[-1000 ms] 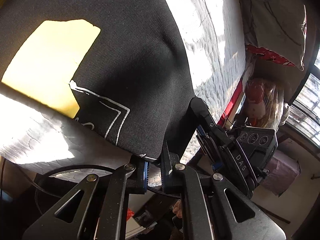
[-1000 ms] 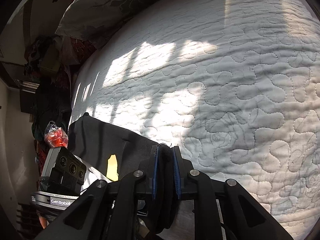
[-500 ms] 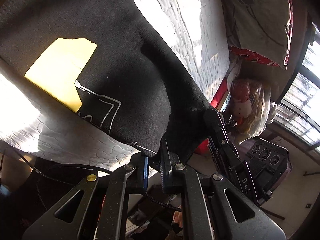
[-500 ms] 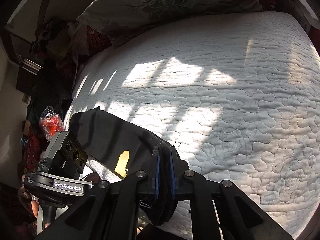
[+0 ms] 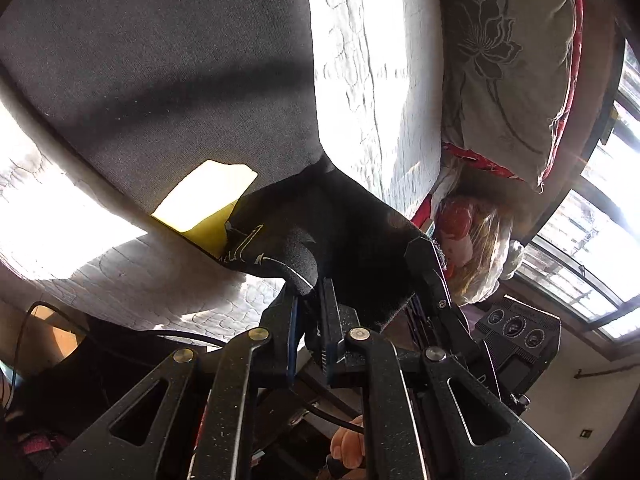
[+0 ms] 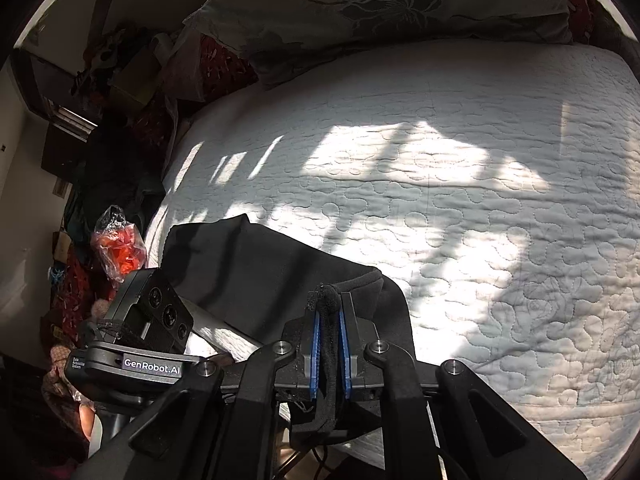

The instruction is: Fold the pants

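Black pants (image 5: 160,72) with a yellow patch (image 5: 208,200) and white line print lie on the white quilted bed (image 5: 360,60). My left gripper (image 5: 310,296) is shut on the pants' edge and holds it lifted off the bed's near edge. My right gripper (image 6: 328,312) is shut on another part of the black pants' edge (image 6: 260,276); cloth hangs down between its blue pads. The right gripper's fingers (image 5: 428,272) show in the left wrist view, close beside the left one. The left gripper's body (image 6: 140,336) shows in the right wrist view.
A large floral pillow (image 6: 380,8) lies at the head of the bed. A plastic bag with red contents (image 6: 120,248) and clutter sit beside the bed. A bright window (image 5: 592,240) is at the right. The quilt (image 6: 480,220) spreads wide to the right.
Both grippers have lifted the pants' edge and moved it up over the bed. The cloth now bunches toward the grippers and partly covers the white print near the yellow patch.
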`<state>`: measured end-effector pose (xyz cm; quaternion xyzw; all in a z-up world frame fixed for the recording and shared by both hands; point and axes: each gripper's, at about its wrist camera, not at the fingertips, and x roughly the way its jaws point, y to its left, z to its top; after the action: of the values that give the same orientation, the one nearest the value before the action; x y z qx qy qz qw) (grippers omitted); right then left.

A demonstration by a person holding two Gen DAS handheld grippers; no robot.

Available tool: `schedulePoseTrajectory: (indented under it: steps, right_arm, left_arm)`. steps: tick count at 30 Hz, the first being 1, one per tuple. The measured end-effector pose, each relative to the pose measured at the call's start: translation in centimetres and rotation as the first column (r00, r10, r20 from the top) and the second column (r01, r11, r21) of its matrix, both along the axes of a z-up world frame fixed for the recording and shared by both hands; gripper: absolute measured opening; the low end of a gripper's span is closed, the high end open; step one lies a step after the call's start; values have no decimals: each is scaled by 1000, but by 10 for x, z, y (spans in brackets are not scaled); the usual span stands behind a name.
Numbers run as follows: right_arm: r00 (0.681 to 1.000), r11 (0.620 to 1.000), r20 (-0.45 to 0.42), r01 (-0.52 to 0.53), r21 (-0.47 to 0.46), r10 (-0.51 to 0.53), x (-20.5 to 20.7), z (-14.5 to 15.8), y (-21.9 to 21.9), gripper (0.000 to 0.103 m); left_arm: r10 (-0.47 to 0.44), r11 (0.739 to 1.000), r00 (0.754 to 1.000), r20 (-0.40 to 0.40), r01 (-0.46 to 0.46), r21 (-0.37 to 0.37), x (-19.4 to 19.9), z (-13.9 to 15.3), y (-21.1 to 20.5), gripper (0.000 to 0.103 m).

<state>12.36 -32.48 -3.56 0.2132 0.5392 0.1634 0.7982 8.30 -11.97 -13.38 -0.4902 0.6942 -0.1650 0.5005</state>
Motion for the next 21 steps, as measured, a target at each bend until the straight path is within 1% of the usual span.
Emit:
schedulePoseTrajectory:
  steps: [2,5,7,8,10,11,12,13,14,15,17,20,21]
  right_arm:
    - [1000,1000,-6,-5,0,5,5,-2,9,8]
    - [1000,1000,-20,16,-9,-16,8,-9,10,8]
    - [996,997,-53,70,30,-68,1,-19,-5,8]
    - [993,994,-76,96,47,-92,-5,-25,-14,13]
    - [981,982,-109,171,79,-162,-23,-38,-34,14]
    - [971,970,-139,212,118,-195,-35,-47,-45,20]
    - [960,951,-174,250,179,-220,-48,-57,-55,27]
    - [946,924,-203,297,241,-251,-61,-67,-64,31]
    - [932,895,-231,339,292,-278,-73,-77,-70,41]
    - [918,862,-263,375,340,-296,-84,-88,-74,54]
    - [889,777,-319,447,444,-329,-105,-111,-78,65]
    - [852,657,-388,520,545,-353,-121,-142,-75,68]
    - [842,628,-407,537,564,-354,-122,-150,-72,69]
  left_arm:
    - [-3,1000,1000,4,3,14,1,-2,4,7]
    - [-43,998,999,33,42,37,1,-1,-4,7]
    - [-68,997,997,32,67,41,0,-4,-13,7]
    - [-75,996,997,23,74,40,0,-7,-16,7]
    - [-82,996,997,5,82,34,-1,-13,-20,7]
    - [-84,996,996,2,84,35,-2,-14,-22,7]
    - [-84,996,996,-2,84,36,-3,-15,-22,7]
    - [-83,996,997,-5,83,35,-3,-15,-22,7]
    - [-84,996,996,-4,84,36,-3,-15,-23,7]
    - [-83,996,997,-1,83,40,-3,-13,-23,7]
    - [-82,996,997,3,82,46,-3,-10,-24,7]
    - [-75,996,997,1,75,50,-2,-8,-25,7]
    - [-75,996,997,4,75,55,-3,-7,-24,7]
